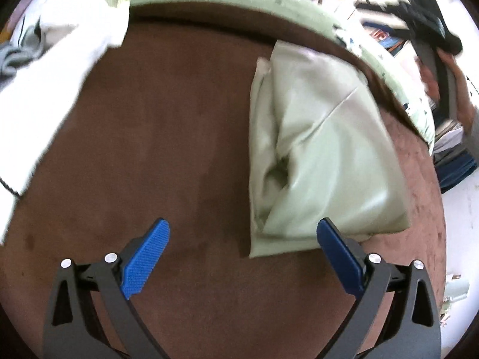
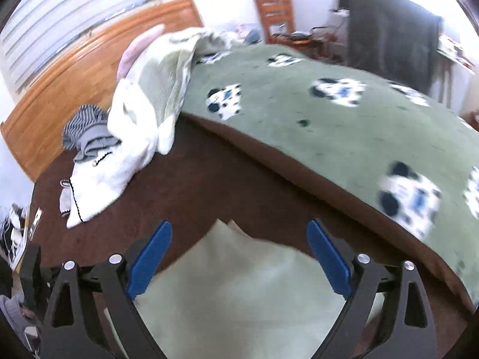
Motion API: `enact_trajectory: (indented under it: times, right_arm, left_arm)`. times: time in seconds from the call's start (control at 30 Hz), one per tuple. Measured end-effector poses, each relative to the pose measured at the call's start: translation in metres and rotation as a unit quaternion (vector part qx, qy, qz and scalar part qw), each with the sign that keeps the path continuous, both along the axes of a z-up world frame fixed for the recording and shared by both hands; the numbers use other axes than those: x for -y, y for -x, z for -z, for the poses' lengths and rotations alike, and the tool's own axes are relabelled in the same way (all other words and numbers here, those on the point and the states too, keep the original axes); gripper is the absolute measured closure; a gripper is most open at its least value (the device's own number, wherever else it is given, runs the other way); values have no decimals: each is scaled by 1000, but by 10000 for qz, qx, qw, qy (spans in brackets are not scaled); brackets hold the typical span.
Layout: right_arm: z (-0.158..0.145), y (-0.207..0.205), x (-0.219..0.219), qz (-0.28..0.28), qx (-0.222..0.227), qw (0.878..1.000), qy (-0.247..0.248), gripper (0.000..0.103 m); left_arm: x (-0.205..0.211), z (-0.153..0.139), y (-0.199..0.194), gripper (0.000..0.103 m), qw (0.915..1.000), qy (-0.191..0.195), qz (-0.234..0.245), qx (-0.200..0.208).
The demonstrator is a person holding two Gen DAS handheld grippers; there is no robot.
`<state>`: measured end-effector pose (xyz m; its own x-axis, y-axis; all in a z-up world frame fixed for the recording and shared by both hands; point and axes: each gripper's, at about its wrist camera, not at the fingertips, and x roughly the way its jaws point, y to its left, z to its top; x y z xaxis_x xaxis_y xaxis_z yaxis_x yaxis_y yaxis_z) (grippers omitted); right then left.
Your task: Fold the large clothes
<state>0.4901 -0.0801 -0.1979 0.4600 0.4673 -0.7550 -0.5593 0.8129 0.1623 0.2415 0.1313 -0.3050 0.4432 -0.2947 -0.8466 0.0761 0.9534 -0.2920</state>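
On brown bedspread [image 1: 167, 137]: folded green garment [image 1: 317, 155] | both tongs spread, empty

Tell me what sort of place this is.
Most likely a bedroom. A wooden headboard stands at one end of a bed under a brown cover, a green patterned blanket lies thrown back over it, and unfolded clothes are heaped near the headboard.

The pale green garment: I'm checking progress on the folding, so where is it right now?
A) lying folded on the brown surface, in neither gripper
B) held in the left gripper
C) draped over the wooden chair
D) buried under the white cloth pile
A: the pale green garment lies as a folded bundle on the brown surface, with the left gripper and right gripper both open and empty.
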Motion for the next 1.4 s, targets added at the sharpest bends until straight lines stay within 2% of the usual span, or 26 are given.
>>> enact_trajectory:
  times: [0.1,0.2,0.3,0.53,0.67,0.87,1.03,1.2,1.4]
  right_arm:
    - [-9,26,34,367,-11,9993,-23,9]
    - [-5,51,56,671,-172,9976,-84,9]
    - [9,73,78,983,-439,9938,-258,9]
    - [68,108,112,1558,-1090,9799,-602,8]
    - [112,119,134,1989,-1517,9638,-918,8]
    - [154,120,149,2342,-1929,9416,-1462,8]
    - [173,110,149,2275,-2169,9316,-1825,8]
    - [182,95,146,2050,-2283,9273,-2143,8]
    - [198,77,138,1753,-2507,9193,-2476,8]
  left_arm:
    - [-4,-30,-8,6,9996,51,105,255]
    - [0,-51,-26,6,9985,183,223,469]
    - [14,-57,-48,6,9978,256,342,502]
    - [35,-25,-84,6,9980,527,316,132]
    - [36,3,-104,6,9977,557,320,-208]
    - [31,30,-121,6,9954,718,316,-548]
    - [28,52,-126,6,9889,1133,394,-881]
    - [23,72,-130,6,9798,1584,411,-1148]
    - [22,77,-135,5,9745,1820,600,-1164]
